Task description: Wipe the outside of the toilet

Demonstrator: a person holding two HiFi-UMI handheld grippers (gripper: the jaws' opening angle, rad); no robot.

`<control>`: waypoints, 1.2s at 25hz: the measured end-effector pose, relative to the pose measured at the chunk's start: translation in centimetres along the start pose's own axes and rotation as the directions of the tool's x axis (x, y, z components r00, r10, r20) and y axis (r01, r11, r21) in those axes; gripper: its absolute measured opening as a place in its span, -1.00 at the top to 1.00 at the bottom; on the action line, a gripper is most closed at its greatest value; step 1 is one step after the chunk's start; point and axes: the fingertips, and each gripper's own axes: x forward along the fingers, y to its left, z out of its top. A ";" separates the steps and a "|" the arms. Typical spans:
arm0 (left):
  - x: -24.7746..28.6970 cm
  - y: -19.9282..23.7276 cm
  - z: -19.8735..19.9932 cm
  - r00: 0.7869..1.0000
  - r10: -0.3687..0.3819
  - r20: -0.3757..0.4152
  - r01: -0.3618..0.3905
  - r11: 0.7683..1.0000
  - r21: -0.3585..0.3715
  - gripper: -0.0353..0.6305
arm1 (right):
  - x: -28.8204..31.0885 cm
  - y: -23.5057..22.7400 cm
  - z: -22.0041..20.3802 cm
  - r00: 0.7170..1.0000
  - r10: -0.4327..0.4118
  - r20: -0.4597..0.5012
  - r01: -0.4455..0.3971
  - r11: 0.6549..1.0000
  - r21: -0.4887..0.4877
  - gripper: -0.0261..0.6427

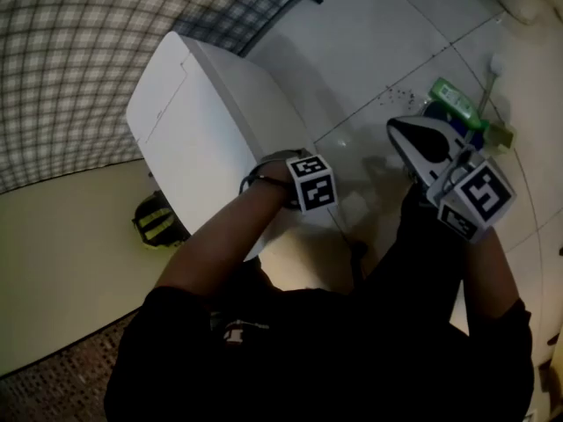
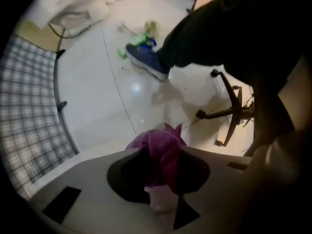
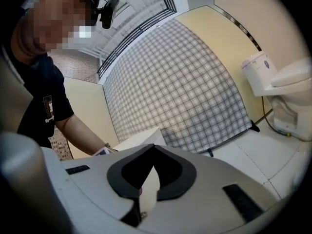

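Toilet, white glossy box-shaped body [image 1: 198, 117], is my landmark. Left gripper [image 2: 161, 154]: jaws clamped on a bunched purple cloth [image 2: 156, 143], with the wad standing proud of the tips so that fabric, not plastic, meets the surface. I hold it low beside the toilet's right flank. Whether the cloth touches, I cannot tell. Right gripper [image 3: 153, 147]: jaws together, empty, held well right of the toilet, clear of the wipe path, near a dark blue shoe [image 1: 422, 143] and a green plastic bottle [image 1: 453, 97].

Mock bathroom set: white toilet [image 3: 279, 84] on glossy tiled floor [image 1: 387, 51], plaid backdrop [image 3: 185, 82], green bottle [image 1: 454, 96].
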 end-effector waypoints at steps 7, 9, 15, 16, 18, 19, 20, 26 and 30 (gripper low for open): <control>-10.5 -8.3 -3.7 0.875 0.281 0.395 -0.124 0.917 -0.379 0.62 | -1.1 10.2 7.5 0.994 0.093 0.049 -0.084 0.982 -0.170 0.94; -10.2 -11.6 -5.4 0.812 0.337 0.476 -0.052 0.854 -0.517 0.62 | -2.2 13.0 7.9 0.993 0.098 0.062 -0.086 0.980 -0.179 0.94; -5.1 -16.2 -10.0 0.639 0.552 0.535 0.260 0.500 -0.826 0.62 | -4.7 17.6 7.0 0.997 0.050 0.059 -0.038 0.983 -0.182 0.94; -4.1 -16.3 -10.9 0.619 0.584 0.526 0.323 0.421 -0.848 0.62 | -4.9 18.3 6.8 0.997 0.044 0.055 -0.033 0.982 -0.187 0.94; -2.7 -16.4 -12.0 0.576 0.638 0.511 0.438 0.286 -0.852 0.62 | -5.1 19.6 6.3 0.998 0.041 0.051 -0.031 0.982 -0.185 0.94; -2.4 -16.4 -12.1 0.555 0.661 0.506 0.483 0.240 -0.842 0.62 | -5.2 20.2 6.1 0.998 0.041 0.049 -0.031 0.983 -0.182 0.94; -2.0 -16.4 -12.2 0.536 0.681 0.499 0.517 0.203 -0.832 0.62 | -5.2 20.8 5.9 0.998 0.040 0.045 -0.031 0.983 -0.182 0.94; 1.3 -15.2 -12.1 0.475 0.744 0.469 0.634 0.080 -0.769 0.62 | -5.2 24.1 4.5 0.999 0.035 -0.006 -0.036 0.979 -0.199 0.94; 5.0 -14.4 -10.5 0.496 0.724 0.479 0.659 0.046 -0.751 0.62 | -5.0 24.9 4.0 0.999 0.012 -0.049 -0.022 0.977 -0.214 0.94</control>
